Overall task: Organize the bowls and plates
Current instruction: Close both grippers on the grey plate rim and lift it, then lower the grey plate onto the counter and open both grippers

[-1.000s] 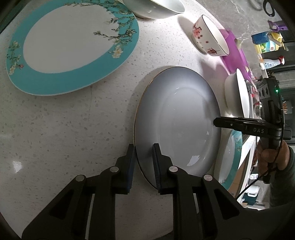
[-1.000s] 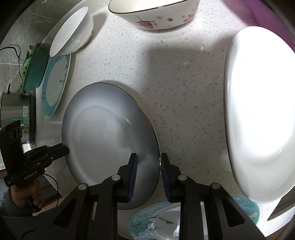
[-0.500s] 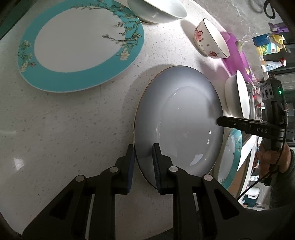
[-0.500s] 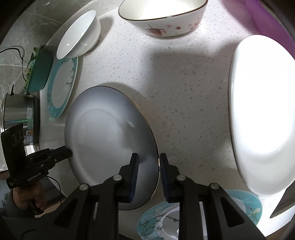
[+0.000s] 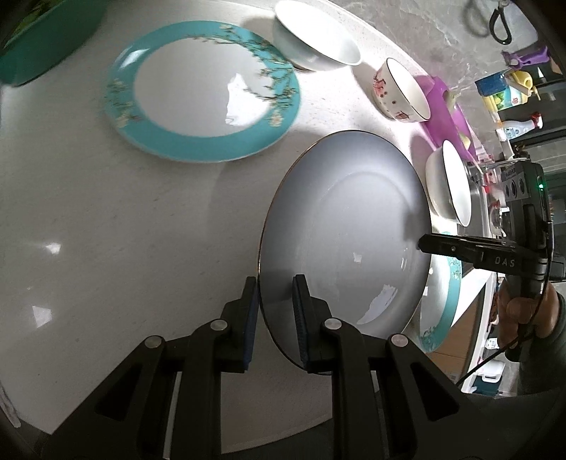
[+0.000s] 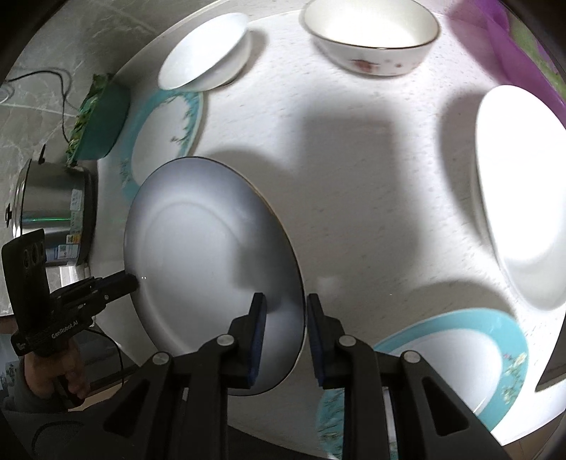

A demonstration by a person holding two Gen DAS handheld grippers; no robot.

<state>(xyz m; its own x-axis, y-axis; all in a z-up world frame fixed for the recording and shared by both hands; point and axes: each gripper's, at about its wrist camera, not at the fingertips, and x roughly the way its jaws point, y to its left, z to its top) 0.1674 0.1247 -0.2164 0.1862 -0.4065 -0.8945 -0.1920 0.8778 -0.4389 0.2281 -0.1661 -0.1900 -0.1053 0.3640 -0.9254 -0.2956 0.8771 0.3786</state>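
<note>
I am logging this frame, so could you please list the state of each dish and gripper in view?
Grey plate: lifted, tilted, gripped at opposite rims.
Left gripper: shut on its rim.
Right gripper: shut on its rim.
Large teal floral plate: flat, empty.
Small teal floral plate: flat, empty.
Floral bowl: upright, empty.
White bowl: upright, empty.

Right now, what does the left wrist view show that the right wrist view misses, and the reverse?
Only the left wrist view shows the scissors and the bottles at the back. Only the right wrist view shows the steel pot. Both show the grey plate gripped at opposite rims by the left tool and right tool.
</note>
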